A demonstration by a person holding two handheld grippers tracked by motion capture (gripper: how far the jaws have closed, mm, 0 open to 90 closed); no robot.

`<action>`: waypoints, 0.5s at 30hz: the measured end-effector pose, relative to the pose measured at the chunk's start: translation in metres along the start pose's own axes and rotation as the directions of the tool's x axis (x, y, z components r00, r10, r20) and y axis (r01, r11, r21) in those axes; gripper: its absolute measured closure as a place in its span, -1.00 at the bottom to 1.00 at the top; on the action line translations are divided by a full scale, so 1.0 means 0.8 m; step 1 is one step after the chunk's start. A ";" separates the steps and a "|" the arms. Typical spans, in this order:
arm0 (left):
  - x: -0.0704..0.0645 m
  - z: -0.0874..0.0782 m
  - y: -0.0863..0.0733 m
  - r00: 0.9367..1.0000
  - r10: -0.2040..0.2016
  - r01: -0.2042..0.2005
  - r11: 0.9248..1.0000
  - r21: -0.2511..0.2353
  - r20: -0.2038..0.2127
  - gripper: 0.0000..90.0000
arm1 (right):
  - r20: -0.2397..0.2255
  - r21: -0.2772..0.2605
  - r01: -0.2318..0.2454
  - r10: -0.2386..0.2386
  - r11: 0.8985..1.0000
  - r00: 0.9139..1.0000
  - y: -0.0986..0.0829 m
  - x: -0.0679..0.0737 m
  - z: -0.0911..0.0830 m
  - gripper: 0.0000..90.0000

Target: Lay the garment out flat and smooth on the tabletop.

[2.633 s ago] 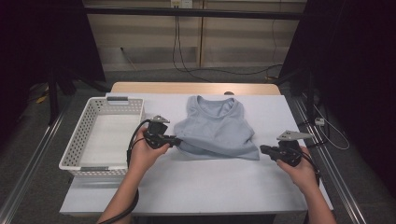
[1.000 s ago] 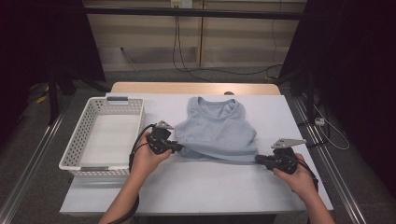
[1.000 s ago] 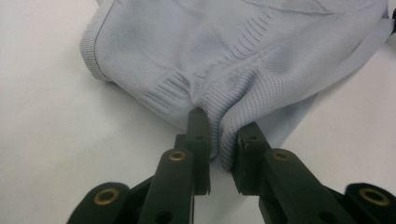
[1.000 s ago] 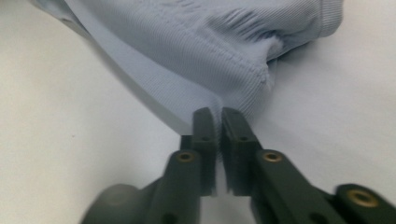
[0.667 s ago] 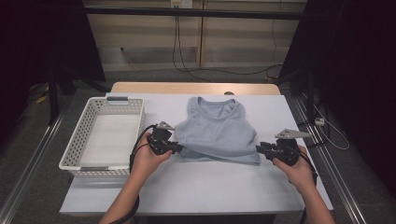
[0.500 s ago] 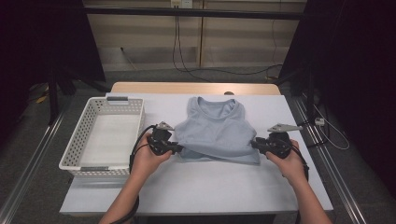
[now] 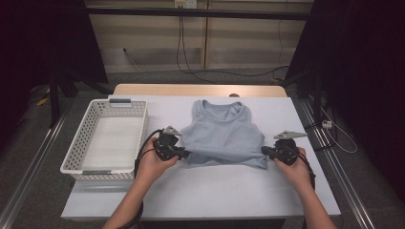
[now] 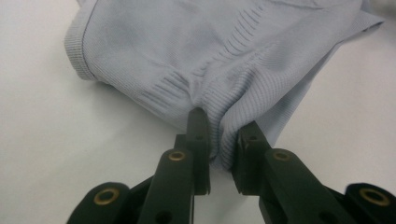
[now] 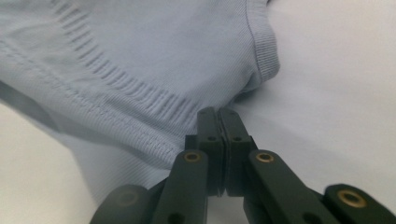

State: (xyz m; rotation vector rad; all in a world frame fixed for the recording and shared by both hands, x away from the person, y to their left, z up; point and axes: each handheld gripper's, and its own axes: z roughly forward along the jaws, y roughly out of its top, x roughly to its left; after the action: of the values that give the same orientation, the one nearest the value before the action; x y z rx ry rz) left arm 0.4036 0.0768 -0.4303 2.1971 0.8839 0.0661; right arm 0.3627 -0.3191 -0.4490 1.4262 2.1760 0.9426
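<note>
Two claws pinching top's hem corners, left bunching fabric, right clamped tight

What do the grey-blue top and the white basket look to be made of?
The tank top looks like a soft, matte stretch knit: fine ribbing, a ribbed hem band, and it bunches between the left gripper's jaws. The basket seems to be rigid moulded plastic, going by its even perforated walls and smooth rim.

dim high view with dark surroundings, soft even overhead light, gripper views sharp, faint shadows
</note>
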 end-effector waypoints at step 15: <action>0.005 -0.002 -0.001 1.000 -0.002 0.002 1.000 0.005 0.005 0.76 | 0.016 -0.081 -0.064 0.066 0.995 0.998 0.042 -0.039 0.021 0.46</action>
State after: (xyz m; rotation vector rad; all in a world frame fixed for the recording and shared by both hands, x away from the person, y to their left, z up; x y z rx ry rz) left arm 0.4058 0.0801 -0.4304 2.1999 0.8846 0.0572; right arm 0.4083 -0.3334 -0.4386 1.4694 2.0656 1.0236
